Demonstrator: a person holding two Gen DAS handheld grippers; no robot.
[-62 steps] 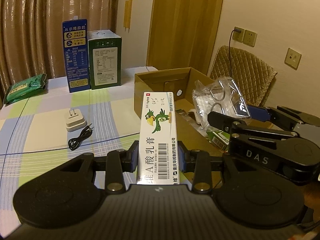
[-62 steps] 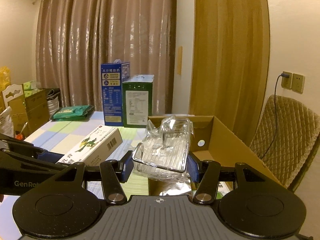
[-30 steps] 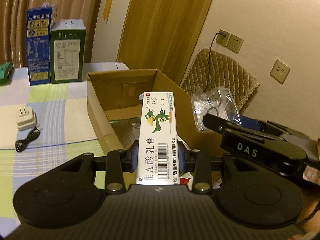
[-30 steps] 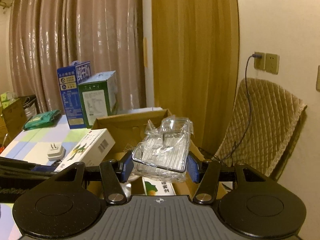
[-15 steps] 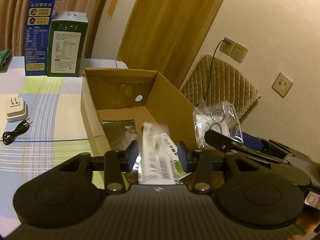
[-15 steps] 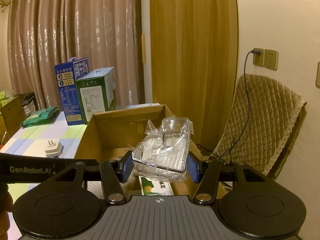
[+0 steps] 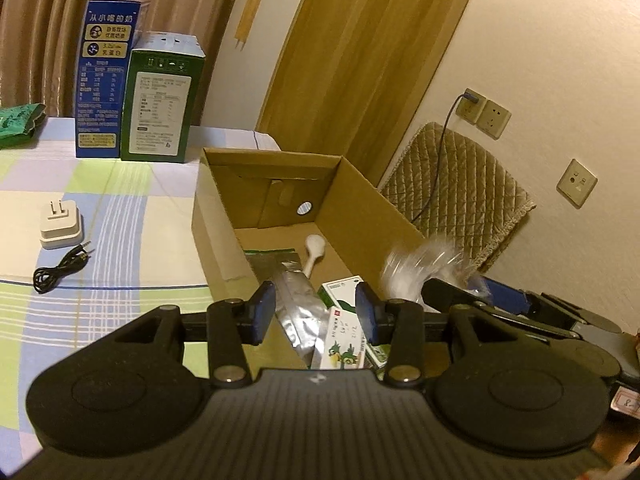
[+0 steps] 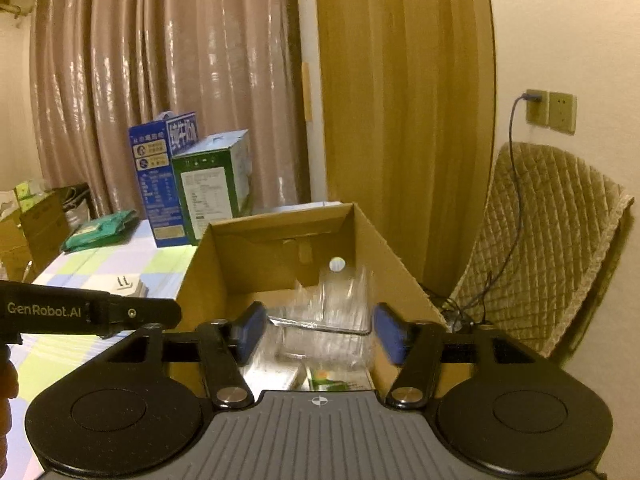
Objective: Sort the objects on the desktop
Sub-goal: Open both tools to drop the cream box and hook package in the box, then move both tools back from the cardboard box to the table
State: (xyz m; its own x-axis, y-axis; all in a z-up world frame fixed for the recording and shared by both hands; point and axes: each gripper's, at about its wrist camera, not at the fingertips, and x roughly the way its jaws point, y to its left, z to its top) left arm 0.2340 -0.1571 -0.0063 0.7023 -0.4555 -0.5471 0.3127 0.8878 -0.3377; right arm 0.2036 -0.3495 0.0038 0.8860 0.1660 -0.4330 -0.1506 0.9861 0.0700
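An open cardboard box (image 7: 214, 236) stands on the table's right end. My left gripper (image 7: 315, 316) hangs over its near end, open, with nothing between its pads. Below it, inside the box, lie the white parrot-print carton (image 7: 344, 346), a silver foil packet (image 7: 296, 296), a green-and-white carton (image 7: 340, 286) and a white spoon (image 7: 314, 248). My right gripper (image 8: 320, 332) is over the same box (image 8: 394, 268), and its jaws are opening. The clear plastic pack (image 8: 332, 300) shows blurred between the blue pads (image 8: 248, 332), which stand off it. From the left wrist the pack (image 7: 420, 268) blurs at the box's right wall.
A blue carton (image 7: 106, 80) and a green carton (image 7: 164, 100) stand at the far table edge, with a green pack (image 7: 18, 124) to their left. A white plug (image 7: 60, 228) and a black cable (image 7: 60, 268) lie on the chequered cloth. A quilted chair (image 7: 452, 200) stands behind the box.
My left gripper let go of the parrot carton, which dropped into the box. The right jaws have spread, and the clear pack, held still before, now blurs downward between them.
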